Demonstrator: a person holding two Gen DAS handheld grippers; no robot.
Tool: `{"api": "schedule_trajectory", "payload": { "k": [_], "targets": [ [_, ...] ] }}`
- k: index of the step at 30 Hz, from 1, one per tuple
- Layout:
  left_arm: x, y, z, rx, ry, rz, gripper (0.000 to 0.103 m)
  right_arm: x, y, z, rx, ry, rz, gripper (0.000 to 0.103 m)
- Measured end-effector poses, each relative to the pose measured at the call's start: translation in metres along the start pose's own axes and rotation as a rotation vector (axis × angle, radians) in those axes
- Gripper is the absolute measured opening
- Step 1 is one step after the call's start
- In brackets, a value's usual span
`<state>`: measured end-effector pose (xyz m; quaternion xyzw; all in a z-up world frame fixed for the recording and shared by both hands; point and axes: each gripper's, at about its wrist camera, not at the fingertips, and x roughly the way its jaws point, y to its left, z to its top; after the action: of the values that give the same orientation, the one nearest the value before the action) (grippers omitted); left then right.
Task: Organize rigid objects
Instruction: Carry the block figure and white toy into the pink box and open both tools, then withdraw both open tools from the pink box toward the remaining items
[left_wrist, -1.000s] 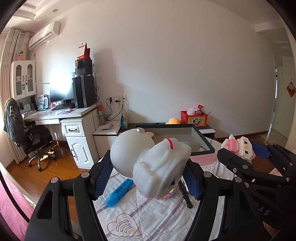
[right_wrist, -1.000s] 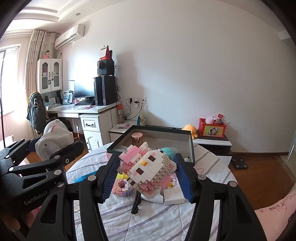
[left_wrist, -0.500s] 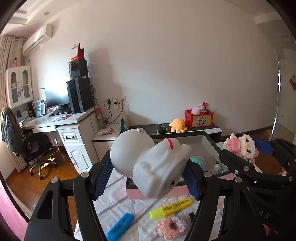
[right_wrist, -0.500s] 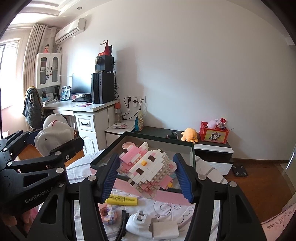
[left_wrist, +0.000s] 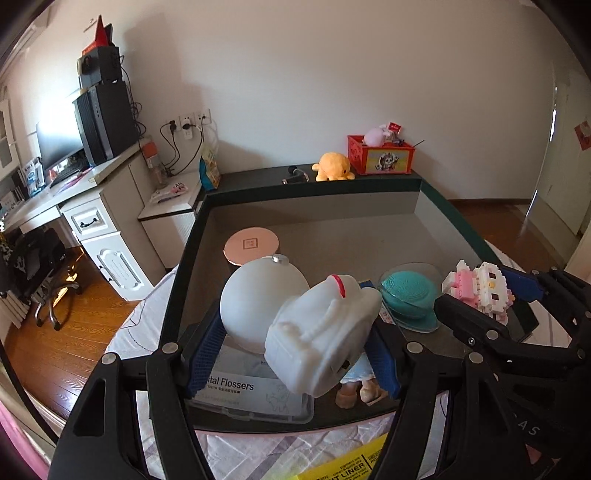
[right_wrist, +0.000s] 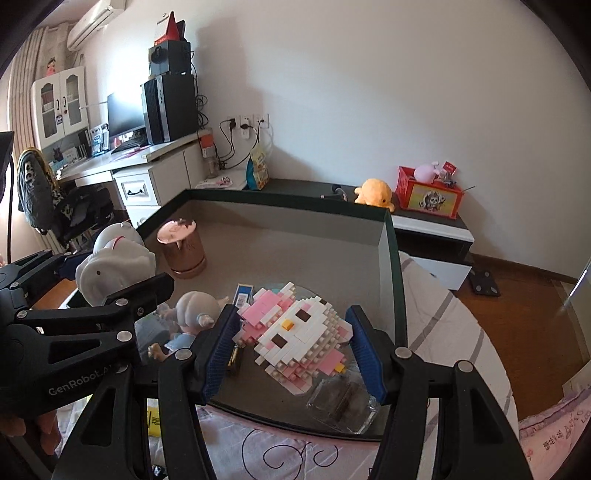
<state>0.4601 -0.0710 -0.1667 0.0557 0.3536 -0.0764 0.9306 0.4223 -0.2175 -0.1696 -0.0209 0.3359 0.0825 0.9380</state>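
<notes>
My left gripper (left_wrist: 295, 350) is shut on a white astronaut figure (left_wrist: 291, 321) and holds it over the near left part of a dark green open box (left_wrist: 184, 266). My right gripper (right_wrist: 293, 350) is shut on a pink and white brick cat (right_wrist: 295, 328) and holds it over the box's near right part (right_wrist: 391, 266). In the left wrist view the brick cat (left_wrist: 480, 291) shows at the right. In the right wrist view the astronaut (right_wrist: 114, 258) shows at the left.
In the box lie a copper canister (right_wrist: 183, 247), a teal round brush (left_wrist: 410, 295), a doll (right_wrist: 188, 317), a floss box (left_wrist: 251, 391) and a clear plastic case (right_wrist: 343, 402). A yellow highlighter (left_wrist: 343, 465) lies on the bedcloth in front. A desk (left_wrist: 74, 192) stands left.
Both grippers have moved forward and tipped down, from above the bedcloth to over the box. Each still holds its toy.
</notes>
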Motion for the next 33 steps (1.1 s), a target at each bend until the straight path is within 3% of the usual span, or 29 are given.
{"api": "schedule_trajectory", "payload": {
  "k": [5,8,10,14,19,21,27,33],
  "targets": [
    [0.006,-0.001,-0.005,0.005,0.027,0.034,0.077,0.012,-0.003,-0.005,0.014,0.034,-0.003,0.062],
    [-0.012,0.005,-0.005,-0.016,-0.007,0.071,0.090,0.003,-0.001,-0.004,0.020,0.023,-0.021,0.073],
    [-0.032,0.011,-0.008,-0.039,-0.036,0.057,0.096,-0.011,-0.001,-0.003,0.030,-0.006,-0.027,0.080],
    [-0.087,0.020,-0.023,-0.072,-0.135,0.059,0.102,-0.054,0.005,-0.005,0.040,-0.068,-0.026,0.082],
    [-0.165,0.023,-0.051,-0.100,-0.266,0.059,0.103,-0.129,0.026,-0.018,0.040,-0.188,-0.023,0.089],
    [-0.192,0.026,-0.063,-0.113,-0.294,0.062,0.103,-0.156,0.036,-0.028,0.036,-0.231,-0.037,0.103],
    [-0.267,0.022,-0.101,-0.114,-0.395,0.079,0.103,-0.233,0.063,-0.051,0.017,-0.358,-0.060,0.103],
    [-0.321,0.019,-0.127,-0.101,-0.467,0.097,0.103,-0.284,0.079,-0.074,0.015,-0.418,-0.067,0.103]
  ]
}}
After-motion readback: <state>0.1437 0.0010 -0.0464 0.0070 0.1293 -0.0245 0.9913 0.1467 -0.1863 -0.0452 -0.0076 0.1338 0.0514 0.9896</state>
